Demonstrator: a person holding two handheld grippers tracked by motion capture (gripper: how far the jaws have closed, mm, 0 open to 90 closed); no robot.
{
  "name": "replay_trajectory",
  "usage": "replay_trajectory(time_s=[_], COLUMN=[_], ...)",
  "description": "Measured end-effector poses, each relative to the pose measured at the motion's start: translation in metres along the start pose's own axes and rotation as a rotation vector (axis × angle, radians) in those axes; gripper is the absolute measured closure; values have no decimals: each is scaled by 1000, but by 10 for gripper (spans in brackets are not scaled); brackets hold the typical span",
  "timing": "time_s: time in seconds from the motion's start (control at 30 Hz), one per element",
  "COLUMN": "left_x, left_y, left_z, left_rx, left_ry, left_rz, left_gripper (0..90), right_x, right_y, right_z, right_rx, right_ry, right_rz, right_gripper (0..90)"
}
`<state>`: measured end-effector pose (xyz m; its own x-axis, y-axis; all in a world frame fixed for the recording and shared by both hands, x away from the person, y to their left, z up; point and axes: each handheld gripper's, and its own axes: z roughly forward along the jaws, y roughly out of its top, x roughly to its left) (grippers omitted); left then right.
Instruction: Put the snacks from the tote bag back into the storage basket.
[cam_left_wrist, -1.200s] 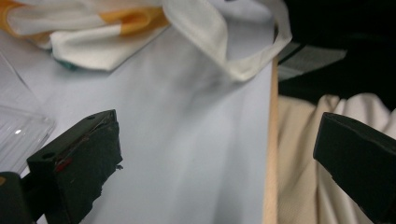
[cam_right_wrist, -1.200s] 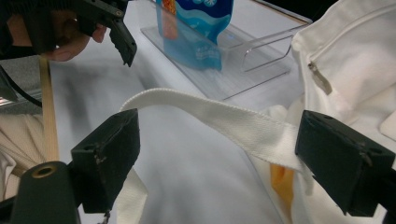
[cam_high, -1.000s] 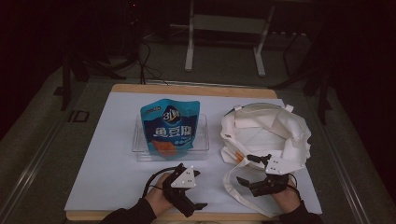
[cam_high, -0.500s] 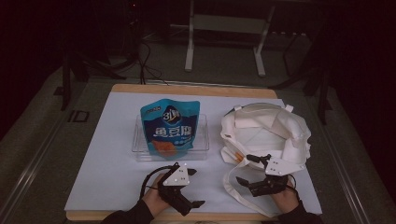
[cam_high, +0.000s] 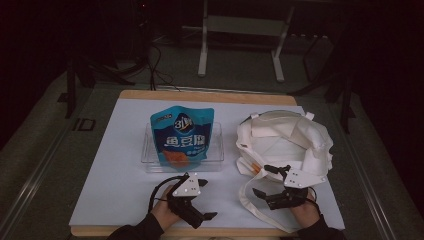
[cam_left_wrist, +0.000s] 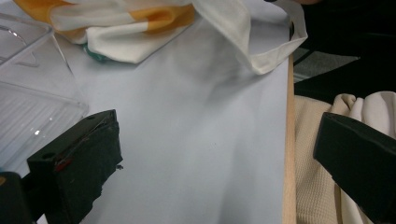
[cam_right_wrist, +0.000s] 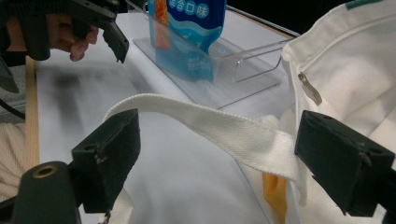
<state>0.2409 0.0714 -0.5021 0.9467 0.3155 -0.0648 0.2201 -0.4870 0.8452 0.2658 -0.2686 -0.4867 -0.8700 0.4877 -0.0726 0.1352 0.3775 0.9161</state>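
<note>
A blue snack pouch (cam_high: 182, 137) stands upright in a clear plastic tray (cam_high: 150, 159) at mid-table. To its right lies a white tote bag (cam_high: 295, 137) whose strap (cam_high: 246, 196) loops toward the front edge. My left gripper (cam_high: 208, 199) is open near the front edge, pointing right over bare white table, with nothing between its wide-set jaws (cam_left_wrist: 215, 154). My right gripper (cam_high: 261, 180) is open at the bag's front left. In the right gripper view the strap (cam_right_wrist: 224, 126) runs across the gap between the jaws (cam_right_wrist: 219, 149), and neither jaw pinches it.
The table's wooden front edge (cam_left_wrist: 289, 140) runs close by the left gripper, with beige clothing (cam_left_wrist: 317, 163) beyond it. Orange lining (cam_left_wrist: 154, 18) shows inside the bag, and a zipper pull (cam_right_wrist: 309, 87) hangs on its side. Dark floor and stand legs (cam_high: 202, 45) lie behind the table.
The left gripper has shifted and turned slightly near the front edge. The right gripper, bag, pouch and tray have stayed put.
</note>
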Motion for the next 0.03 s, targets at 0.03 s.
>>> replay_trajectory(time_s=[0.03], left_x=[0], left_y=[0], left_z=[0], left_rx=[2], left_ry=[-1], left_rz=[-2], left_gripper=[12], right_x=[0], right_y=[0], right_z=[0], right_rx=[2], right_ry=[1], right_rz=[-2], right_gripper=[143])
